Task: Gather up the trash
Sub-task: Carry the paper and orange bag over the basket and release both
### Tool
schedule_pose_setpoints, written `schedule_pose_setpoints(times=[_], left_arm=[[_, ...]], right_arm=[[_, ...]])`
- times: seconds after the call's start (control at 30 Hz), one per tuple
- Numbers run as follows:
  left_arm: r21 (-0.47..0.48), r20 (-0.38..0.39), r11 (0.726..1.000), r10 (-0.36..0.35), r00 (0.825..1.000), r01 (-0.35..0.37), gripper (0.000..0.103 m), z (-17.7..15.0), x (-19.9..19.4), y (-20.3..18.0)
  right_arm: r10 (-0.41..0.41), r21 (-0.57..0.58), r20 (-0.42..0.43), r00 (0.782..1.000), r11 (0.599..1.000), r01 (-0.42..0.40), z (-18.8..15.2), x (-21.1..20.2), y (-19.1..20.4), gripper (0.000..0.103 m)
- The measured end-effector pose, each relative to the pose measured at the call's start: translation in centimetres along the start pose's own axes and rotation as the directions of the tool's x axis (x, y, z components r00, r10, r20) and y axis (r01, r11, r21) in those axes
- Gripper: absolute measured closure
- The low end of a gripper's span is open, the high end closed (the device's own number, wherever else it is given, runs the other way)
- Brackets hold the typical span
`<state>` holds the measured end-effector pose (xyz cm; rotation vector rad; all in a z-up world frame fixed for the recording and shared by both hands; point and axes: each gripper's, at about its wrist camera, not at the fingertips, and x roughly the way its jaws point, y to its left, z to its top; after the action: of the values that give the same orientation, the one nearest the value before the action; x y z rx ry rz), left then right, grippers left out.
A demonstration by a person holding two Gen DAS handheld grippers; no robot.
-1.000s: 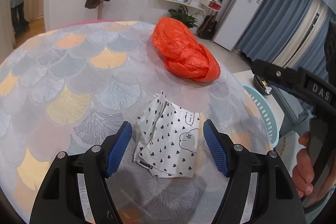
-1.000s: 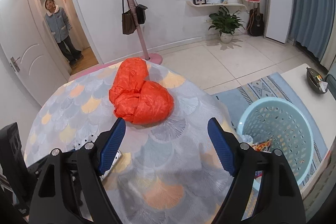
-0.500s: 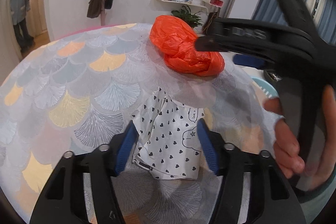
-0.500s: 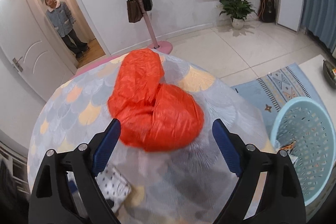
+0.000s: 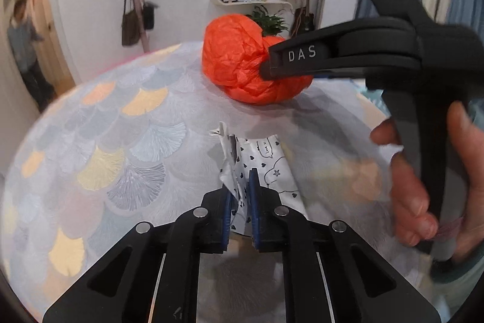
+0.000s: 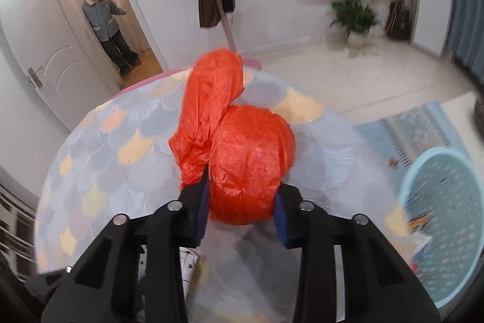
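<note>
Blue pads of the left hand-held gripper [image 5: 242,203] have just been closing and now pinch a fold of the heart-printed paper wrapper [image 5: 261,168], which is creased upward between them while the rest of it lies flat on the tabletop [image 5: 121,141]. That wrapper is white with small black hearts and a few doodled clouds and stars.

Beyond it, the right hand-held gripper [image 6: 242,202] has likewise just been closing — its two pads press into the near lobe of the orange plastic bag [image 6: 242,147] from either side, denting the crinkled film. From the left wrist view that gripper's black finger, lettered DAS, reaches in from the right and meets the bag's side, with the person's right hand [image 5: 423,186] wrapped around the handle below. The bag rests on the tabletop, farther from the cameras than the wrapper, with a narrower twisted part standing up behind the rounded lobe.

A cloth patterned with pale grey, blue and yellow fan shapes covers the round tabletop. Off its right edge, on a patterned rug [image 6: 417,129] on the floor, stands a light-blue perforated basket [image 6: 438,202] with some colourful scraps inside. Farther back are a pink coat stand with hanging bags [image 6: 211,5], a potted plant [image 6: 354,17], and a person in a grey jacket [image 6: 103,17] standing in an open doorway.
</note>
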<state>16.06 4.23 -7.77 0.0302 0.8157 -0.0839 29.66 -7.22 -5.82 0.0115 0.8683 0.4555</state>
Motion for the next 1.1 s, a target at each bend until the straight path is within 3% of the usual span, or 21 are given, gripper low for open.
schedule_pose_setpoints(times=[0.27, 0.5, 0.6, 0.8, 1.1], left_arm=[[0.116, 0.025, 0.988, -0.101, 0.995, 0.098, 0.096, 0.2, -2.2, -6.2], [0.235, 0.022, 0.955, -0.194, 0.981, 0.183, 0.096, 1.4, -2.3, -12.8], [0.289, 0.009, 0.933, -0.225, 0.974, 0.213, 0.096, 2.0, -1.8, -15.7], [0.352, -0.056, 0.893, -0.277, 0.959, 0.279, 0.096, 4.3, 1.0, -21.3], [0.358, -0.16, 0.887, -0.249, 0.955, 0.292, 0.096, 7.0, 7.3, -25.4]], right_arm=[[-0.103, 0.031, 0.128, 0.986, 0.995, 0.099, -2.6, -7.5, -4.0, 0.074], [-0.278, 0.12, 0.19, 0.942, 0.958, 0.259, -4.8, -13.4, -10.8, 0.074], [-0.331, 0.217, 0.158, 0.93, 0.931, 0.294, -6.1, -14.8, -15.6, 0.074], [-0.333, 0.423, 0.012, 0.943, 0.856, 0.297, -9.1, -14.5, -24.9, 0.074], [-0.345, 0.496, -0.1, 0.933, 0.796, 0.347, -12.8, -13.0, -30.2, 0.072]])
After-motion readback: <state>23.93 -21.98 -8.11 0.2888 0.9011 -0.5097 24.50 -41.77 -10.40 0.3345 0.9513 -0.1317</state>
